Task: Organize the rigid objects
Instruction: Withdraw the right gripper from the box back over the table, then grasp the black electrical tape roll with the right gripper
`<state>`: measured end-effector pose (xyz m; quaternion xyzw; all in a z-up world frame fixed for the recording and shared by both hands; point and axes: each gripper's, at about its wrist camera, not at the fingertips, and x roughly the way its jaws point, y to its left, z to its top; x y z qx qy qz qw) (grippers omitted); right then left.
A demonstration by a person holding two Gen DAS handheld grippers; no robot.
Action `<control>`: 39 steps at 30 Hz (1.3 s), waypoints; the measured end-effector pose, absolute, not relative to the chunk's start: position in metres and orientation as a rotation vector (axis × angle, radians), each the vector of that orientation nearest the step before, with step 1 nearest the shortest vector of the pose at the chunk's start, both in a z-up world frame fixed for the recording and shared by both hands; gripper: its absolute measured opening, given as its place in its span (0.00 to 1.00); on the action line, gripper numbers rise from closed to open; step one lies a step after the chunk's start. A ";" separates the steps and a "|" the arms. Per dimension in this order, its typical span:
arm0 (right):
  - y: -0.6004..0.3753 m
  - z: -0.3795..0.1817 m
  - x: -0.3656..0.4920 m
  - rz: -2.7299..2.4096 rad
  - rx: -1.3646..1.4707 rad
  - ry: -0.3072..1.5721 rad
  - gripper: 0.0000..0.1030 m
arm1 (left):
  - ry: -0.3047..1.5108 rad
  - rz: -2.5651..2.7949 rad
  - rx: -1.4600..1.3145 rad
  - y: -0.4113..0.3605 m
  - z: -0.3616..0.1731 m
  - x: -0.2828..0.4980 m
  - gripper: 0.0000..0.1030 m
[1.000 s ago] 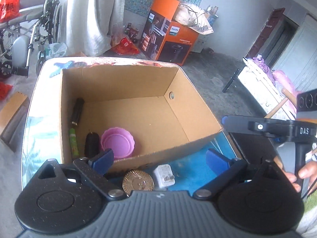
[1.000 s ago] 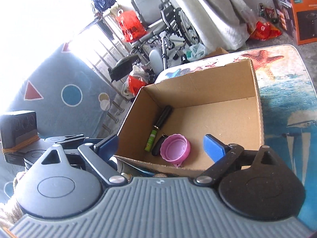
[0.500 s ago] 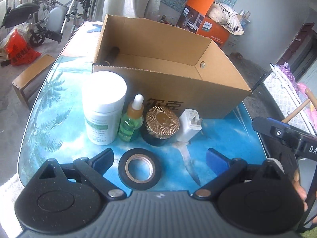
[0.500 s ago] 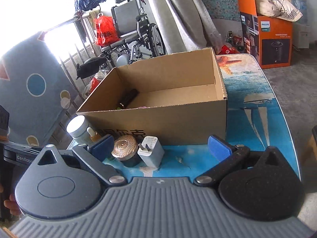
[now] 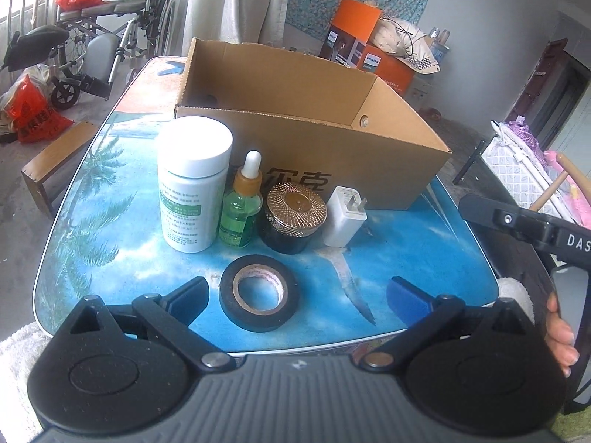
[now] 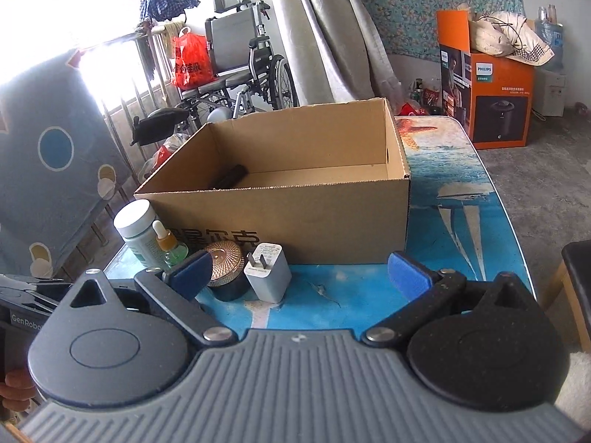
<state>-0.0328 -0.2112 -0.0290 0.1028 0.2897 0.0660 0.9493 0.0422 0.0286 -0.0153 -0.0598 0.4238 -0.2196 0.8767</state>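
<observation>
Nearest the viewer, the left tool (image 5: 297, 295) hangs with its jaws wide and empty over the front edge of the counter (image 5: 406, 243), and a roll of black tape (image 5: 259, 297) lies flat just ahead, between its fingers in the left wrist view. The right tool (image 6: 299, 271) is likewise spread wide and holds nothing, low at the counter's front. Behind the tape a row stands just in front of the box: a white bottle (image 5: 194, 182), a green dropper (image 5: 242, 203), a black jar (image 5: 293, 217) with a gold lid, and a white charger (image 5: 345, 216) leaning by the cardboard. None of these five is packed yet. Farther back, the box (image 6: 295, 217) stands open on the counter; over its rim only one dark, long item (image 6: 231, 176) shows by the left wall, and the rest of the floor is hidden. The sorting looks begun, with most of it left; the tape seems the likely next pick.
</observation>
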 end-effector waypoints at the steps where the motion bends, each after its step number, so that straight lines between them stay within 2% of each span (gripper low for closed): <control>1: -0.209 -0.028 -0.036 0.141 0.221 0.591 0.99 | 0.880 -0.466 -0.119 0.029 -0.016 0.040 1.00; 8: -0.200 -0.038 -0.039 0.240 0.248 0.596 0.99 | 0.877 -0.447 -0.016 0.021 -0.031 0.029 1.00; 17: -0.160 -0.064 -0.008 0.396 0.238 0.734 0.98 | 0.877 -0.377 0.148 0.001 -0.057 0.033 0.99; 20: -0.147 -0.075 0.004 0.419 0.232 0.769 0.95 | 0.864 -0.366 0.190 -0.003 -0.064 0.038 0.94; 25: -0.131 -0.087 0.026 0.456 0.228 0.827 0.71 | 0.878 -0.381 0.209 -0.003 -0.074 0.047 0.79; 26: -0.129 -0.090 0.029 0.460 0.230 0.839 0.69 | 0.882 -0.384 0.208 -0.003 -0.075 0.049 0.74; 30: -0.120 -0.097 0.042 0.479 0.228 0.874 0.51 | 0.866 -0.390 0.208 -0.003 -0.076 0.051 0.68; 37: -0.116 -0.111 0.053 0.469 0.227 0.911 0.35 | 0.844 -0.415 0.221 -0.010 -0.077 0.051 0.63; 39: -0.120 -0.114 0.051 0.461 0.240 0.919 0.35 | 0.846 -0.435 0.223 -0.015 -0.076 0.050 0.62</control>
